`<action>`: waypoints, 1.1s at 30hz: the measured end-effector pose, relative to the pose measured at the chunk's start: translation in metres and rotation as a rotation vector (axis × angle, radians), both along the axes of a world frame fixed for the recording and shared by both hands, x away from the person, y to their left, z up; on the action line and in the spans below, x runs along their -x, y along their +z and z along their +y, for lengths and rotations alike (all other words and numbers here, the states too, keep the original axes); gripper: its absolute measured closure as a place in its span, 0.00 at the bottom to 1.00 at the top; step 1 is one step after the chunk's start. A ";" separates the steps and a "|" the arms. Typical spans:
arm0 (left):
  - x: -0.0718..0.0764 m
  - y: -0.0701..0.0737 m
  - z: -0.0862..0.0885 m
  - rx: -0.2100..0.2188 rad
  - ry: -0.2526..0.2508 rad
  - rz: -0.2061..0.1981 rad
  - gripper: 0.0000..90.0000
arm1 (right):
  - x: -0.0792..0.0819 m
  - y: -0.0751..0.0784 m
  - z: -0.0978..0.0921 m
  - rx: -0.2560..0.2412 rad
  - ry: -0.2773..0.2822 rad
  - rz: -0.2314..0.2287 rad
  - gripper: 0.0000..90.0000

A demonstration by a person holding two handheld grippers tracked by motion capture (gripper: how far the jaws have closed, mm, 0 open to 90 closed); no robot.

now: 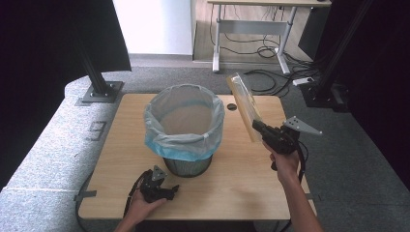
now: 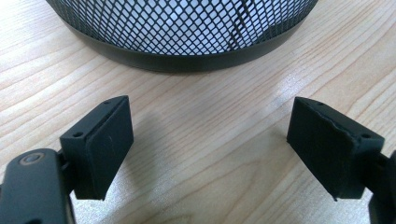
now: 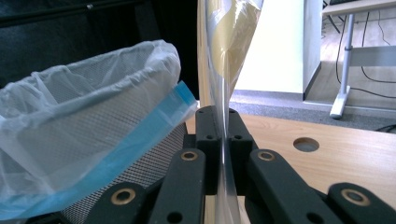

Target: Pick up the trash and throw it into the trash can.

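Flat clear-and-yellow plastic packet (image 1: 245,105) pinched in right gripper (image 1: 258,126), at 3 o'clock of black mesh bin with white-blue liner (image 1: 184,126); to be carried over rim before release

Left gripper (image 1: 170,189) wide, empty, resting on wooden bench (image 1: 241,179) at bin's 6 o'clock; bin could be steadied

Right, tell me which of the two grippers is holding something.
The right gripper: its jaws are shut on a flat clear plastic packet, held up beside the lined mesh bin. The left gripper rests low on the table, jaws open and empty.

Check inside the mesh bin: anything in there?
A white liner with a blue hem lines the mesh bin; the visible interior looks empty. The near wall hides the bottom.
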State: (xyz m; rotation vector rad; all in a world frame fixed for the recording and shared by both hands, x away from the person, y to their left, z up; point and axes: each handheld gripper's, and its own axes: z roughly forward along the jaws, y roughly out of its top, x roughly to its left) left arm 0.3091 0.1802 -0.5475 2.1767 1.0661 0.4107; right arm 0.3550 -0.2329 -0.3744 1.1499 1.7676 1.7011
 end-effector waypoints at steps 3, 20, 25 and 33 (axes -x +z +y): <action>0.000 0.000 0.000 -0.001 -0.002 0.000 0.16 | 0.003 0.005 0.001 -0.007 0.004 -0.014 0.97; 0.000 0.000 0.000 0.000 -0.002 0.000 0.16 | 0.013 0.019 0.014 -0.021 0.030 -0.059 0.97; 0.000 0.000 0.000 0.000 -0.002 0.000 0.16 | 0.013 0.022 0.022 -0.022 0.048 -0.080 0.97; 0.000 0.000 0.000 0.000 -0.002 0.000 0.16 | 0.010 0.028 0.034 -0.020 0.050 -0.082 0.97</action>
